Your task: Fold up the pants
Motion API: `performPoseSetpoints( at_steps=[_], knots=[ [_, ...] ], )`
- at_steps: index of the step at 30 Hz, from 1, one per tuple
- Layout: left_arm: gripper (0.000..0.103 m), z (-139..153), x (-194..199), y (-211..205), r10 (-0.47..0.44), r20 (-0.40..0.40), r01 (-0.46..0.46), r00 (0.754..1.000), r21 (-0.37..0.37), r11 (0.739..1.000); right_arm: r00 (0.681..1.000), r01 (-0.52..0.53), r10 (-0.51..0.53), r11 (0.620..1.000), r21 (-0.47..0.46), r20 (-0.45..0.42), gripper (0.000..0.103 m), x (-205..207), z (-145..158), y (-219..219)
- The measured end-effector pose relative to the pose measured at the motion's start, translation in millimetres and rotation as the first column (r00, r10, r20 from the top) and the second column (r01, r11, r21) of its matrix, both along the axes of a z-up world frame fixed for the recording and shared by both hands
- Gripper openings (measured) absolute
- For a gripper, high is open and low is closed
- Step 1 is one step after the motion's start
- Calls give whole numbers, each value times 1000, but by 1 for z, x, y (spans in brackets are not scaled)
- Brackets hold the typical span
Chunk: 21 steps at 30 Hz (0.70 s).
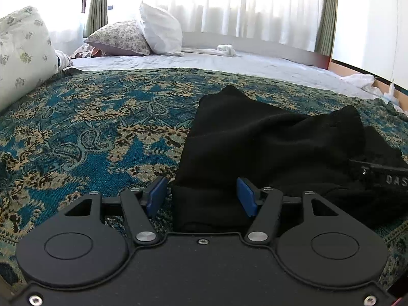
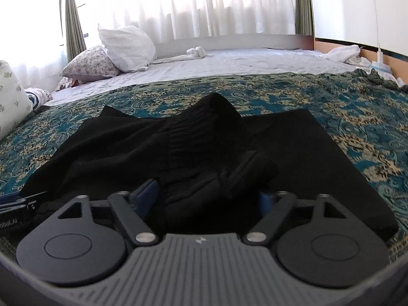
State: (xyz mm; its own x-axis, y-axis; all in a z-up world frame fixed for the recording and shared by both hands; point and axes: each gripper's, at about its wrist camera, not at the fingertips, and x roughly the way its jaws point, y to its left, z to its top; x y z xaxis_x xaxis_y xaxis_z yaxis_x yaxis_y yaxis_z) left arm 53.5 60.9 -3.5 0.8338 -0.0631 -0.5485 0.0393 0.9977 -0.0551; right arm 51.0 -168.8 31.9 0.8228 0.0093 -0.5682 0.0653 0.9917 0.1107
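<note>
Black pants (image 1: 255, 140) lie crumpled on a blue patterned bedspread (image 1: 89, 127). My left gripper (image 1: 201, 195) is open, its blue pads on either side of a pants edge near me. In the right wrist view the pants (image 2: 153, 142) fill the middle of the bedspread (image 2: 357, 127). My right gripper (image 2: 209, 196) is open over bunched cloth; its right pad is partly hidden by a fold. The right gripper's body shows at the right edge of the left wrist view (image 1: 382, 176).
A floral pillow (image 1: 119, 38) and a white pillow (image 1: 160, 30) lie at the bed's far left. A pale pillow (image 1: 20, 56) sits at the left. A white sheet (image 1: 229, 61) and curtains (image 1: 229, 5) are beyond.
</note>
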Motion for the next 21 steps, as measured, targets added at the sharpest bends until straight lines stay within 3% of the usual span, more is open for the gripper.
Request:
performPoseSetpoints(
  at_steps=[9,13,16,18,21],
  knots=[
    [60,11,-4,0,-11,-23,10,1000,-44,999,999,-34,38,988,-147,26,34,16,22,13],
    [60,28,-13,-2,-27,15,28,1000,-94,995,988,-37,61,986,-162,143,31,18,64,3],
    [60,38,-22,-7,-56,49,60,997,-106,993,982,34,-13,993,-110,186,31,10,77,-21],
    [61,40,-25,-13,-84,51,89,995,-98,991,983,99,-87,993,-71,160,31,3,65,-40],
    [61,34,-29,-24,-117,31,119,993,-62,991,982,190,-189,982,-27,31,30,-5,30,-69]
  ],
)
